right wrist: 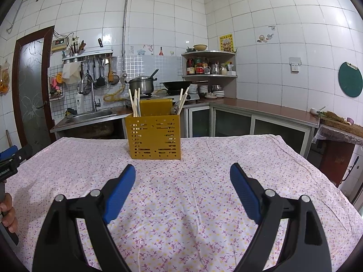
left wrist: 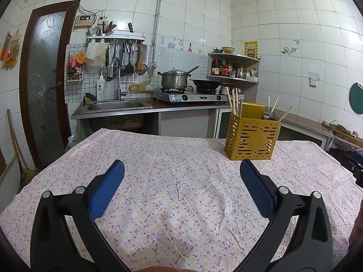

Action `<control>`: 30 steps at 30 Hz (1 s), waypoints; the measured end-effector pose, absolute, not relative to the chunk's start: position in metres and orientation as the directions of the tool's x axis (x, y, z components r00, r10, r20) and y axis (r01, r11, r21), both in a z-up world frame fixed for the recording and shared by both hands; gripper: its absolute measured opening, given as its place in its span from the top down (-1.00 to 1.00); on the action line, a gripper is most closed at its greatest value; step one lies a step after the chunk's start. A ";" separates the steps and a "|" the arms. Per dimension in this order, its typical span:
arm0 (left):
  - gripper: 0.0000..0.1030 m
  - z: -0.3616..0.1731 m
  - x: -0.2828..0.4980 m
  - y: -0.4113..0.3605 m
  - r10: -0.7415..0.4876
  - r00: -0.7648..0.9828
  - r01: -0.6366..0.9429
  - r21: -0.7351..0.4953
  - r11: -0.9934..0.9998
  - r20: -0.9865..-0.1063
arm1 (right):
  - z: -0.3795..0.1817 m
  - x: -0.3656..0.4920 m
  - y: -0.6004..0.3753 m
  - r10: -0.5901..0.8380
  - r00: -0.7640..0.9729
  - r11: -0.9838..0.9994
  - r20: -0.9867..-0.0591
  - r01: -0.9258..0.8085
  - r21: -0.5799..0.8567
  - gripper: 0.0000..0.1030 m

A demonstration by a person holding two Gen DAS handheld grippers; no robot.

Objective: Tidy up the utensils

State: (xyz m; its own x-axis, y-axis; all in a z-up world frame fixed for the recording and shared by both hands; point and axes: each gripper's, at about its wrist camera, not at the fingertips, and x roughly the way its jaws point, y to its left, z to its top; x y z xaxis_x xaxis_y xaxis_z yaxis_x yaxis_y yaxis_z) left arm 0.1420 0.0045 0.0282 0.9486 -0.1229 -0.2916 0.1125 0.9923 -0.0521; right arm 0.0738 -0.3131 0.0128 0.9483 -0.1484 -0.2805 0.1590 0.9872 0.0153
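A yellow slotted utensil holder stands upright at the far side of the flowered tablecloth. Chopsticks stick up from its left compartment; a fork and more sticks lean in the right one. My left gripper hovers open over the cloth, short of the holder and to its left, with nothing between its blue pads. My right gripper is open and empty too, just in front of the holder.
Behind the table runs a counter with a sink, a gas stove with a pot and a wok. A corner shelf holds bottles. A person's hand holds the other gripper at the left edge.
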 end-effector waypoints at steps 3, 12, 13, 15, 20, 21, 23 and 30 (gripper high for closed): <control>-0.91 0.028 0.142 0.004 -0.120 0.948 0.110 -0.053 0.993 -0.295 | 0.013 0.073 -0.312 -0.149 0.948 0.987 -0.280 0.159 0.014 -0.63; -0.91 0.027 0.144 0.002 -0.118 0.946 0.108 -0.049 0.993 -0.301 | 0.013 0.073 -0.311 -0.148 0.949 0.987 -0.278 0.159 0.018 -0.65; -0.91 0.027 0.144 0.003 -0.117 0.946 0.108 -0.049 0.993 -0.302 | 0.013 0.072 -0.311 -0.149 0.949 0.987 -0.276 0.159 0.016 -0.65; -0.91 0.027 0.144 0.003 -0.118 0.946 0.108 -0.049 0.993 -0.301 | 0.013 0.072 -0.311 -0.147 0.950 0.987 -0.277 0.159 0.019 -0.65; -0.91 0.027 0.144 0.003 -0.118 0.946 0.108 -0.050 0.993 -0.301 | 0.013 0.071 -0.312 -0.148 0.951 0.987 -0.273 0.161 0.025 -0.65; -0.91 0.027 0.144 0.003 -0.118 0.947 0.108 -0.050 0.993 -0.300 | 0.013 0.072 -0.312 -0.147 0.951 0.987 -0.273 0.160 0.025 -0.65; -0.91 0.026 0.144 0.002 -0.117 0.947 0.108 -0.049 0.993 -0.299 | 0.013 0.072 -0.312 -0.149 0.951 0.987 -0.273 0.160 0.020 -0.65; -0.91 0.025 0.144 0.001 -0.116 0.947 0.106 -0.049 0.993 -0.299 | 0.013 0.072 -0.311 -0.148 0.951 0.987 -0.273 0.159 0.020 -0.65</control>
